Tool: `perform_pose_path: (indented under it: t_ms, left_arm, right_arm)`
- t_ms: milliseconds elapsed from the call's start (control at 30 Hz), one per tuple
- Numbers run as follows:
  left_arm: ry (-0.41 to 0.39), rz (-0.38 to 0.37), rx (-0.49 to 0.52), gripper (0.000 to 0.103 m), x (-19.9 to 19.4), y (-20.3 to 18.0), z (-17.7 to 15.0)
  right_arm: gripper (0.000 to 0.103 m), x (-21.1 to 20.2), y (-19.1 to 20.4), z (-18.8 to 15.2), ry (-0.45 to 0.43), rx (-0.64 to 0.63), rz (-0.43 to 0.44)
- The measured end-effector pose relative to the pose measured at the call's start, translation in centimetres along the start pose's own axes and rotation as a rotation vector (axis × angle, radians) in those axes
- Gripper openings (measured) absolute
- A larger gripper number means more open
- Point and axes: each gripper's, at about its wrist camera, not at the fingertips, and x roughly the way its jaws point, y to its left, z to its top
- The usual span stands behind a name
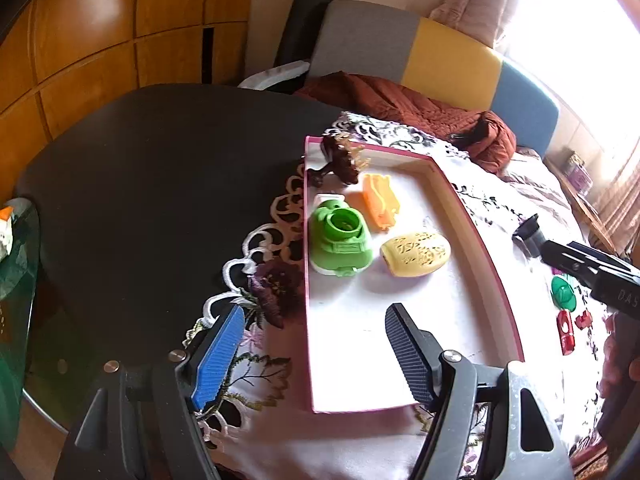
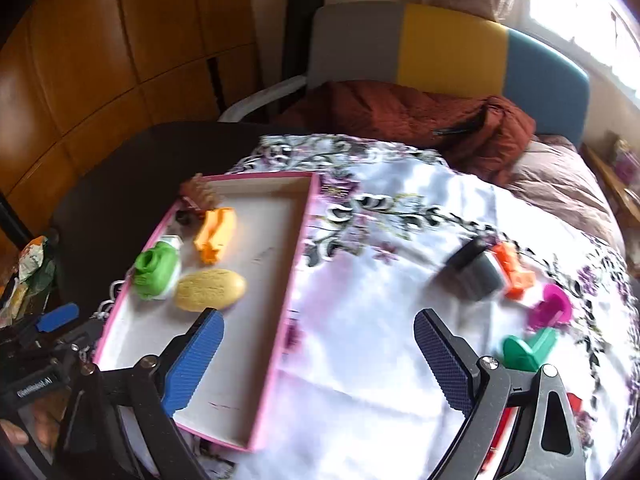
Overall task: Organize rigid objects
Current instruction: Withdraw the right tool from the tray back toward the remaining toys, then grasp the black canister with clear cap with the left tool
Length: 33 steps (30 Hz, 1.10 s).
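A pink-rimmed tray (image 1: 472, 216) lies on a flowered cloth. In it are a brown figurine (image 1: 342, 160), an orange piece (image 1: 380, 200), a green object (image 1: 340, 240) and a yellow oval (image 1: 416, 254). My left gripper (image 1: 316, 312) hovers open over the tray's near left rim, nothing between its pads. My right gripper (image 2: 318, 320) stands open and empty above the tray's (image 2: 298, 264) right rim. On the cloth to its right lie a black-grey cylinder (image 2: 476, 270), an orange piece (image 2: 514, 270), a magenta piece (image 2: 554, 306) and a green piece (image 2: 528, 350).
A red piece (image 1: 566, 330) lies near the table's right side. The dark round table (image 1: 160, 180) shows bare left of the cloth. Behind it stand a grey, yellow and blue chair (image 2: 440, 44) with a rust-coloured quilt (image 2: 420, 120). A glass side table (image 1: 16, 280) sits far left.
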Motion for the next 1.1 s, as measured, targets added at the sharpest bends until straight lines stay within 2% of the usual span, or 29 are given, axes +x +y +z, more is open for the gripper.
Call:
perform_pose_path:
  t_ms: [300, 433, 567, 633, 733, 1100]
  left_arm:
    - [-0.005, -0.002, 0.040, 0.074, -0.3, -1.3, -0.1]
    - [0.001, -0.010, 0.047, 0.074, -0.3, -1.8, 0.0]
    - [-0.001, -0.016, 0.090, 0.074, -0.5, -3.3, 0.2]
    - [-0.004, -0.030, 0.102, 0.074, -0.5, -4.1, 0.5]
    - [-0.001, -0.051, 0.130, 0.074, -0.4, -5.4, 0.5]
    - [0.041, -0.109, 0.222, 0.074, 0.3, -9.6, 0.3]
  right_arm:
    - [0.097, -2.1, -11.6, -2.3, -0.013, 0.204, -0.221]
    - [0.097, -2.1, -17.4, -4.6, -0.016, 0.365, -0.326]
    - [0.097, -2.2, -22.4, -7.7, 0.015, 0.610, -0.339]
    - [0.098, -2.8, -23.6, -8.1, -0.022, 0.675, -0.342]
    - [0.098, -3.2, -24.3, -8.6, -0.023, 0.728, -0.332]
    - [0.099, -3.3, -25.2, -9.1, -0.003, 0.781, -0.356]
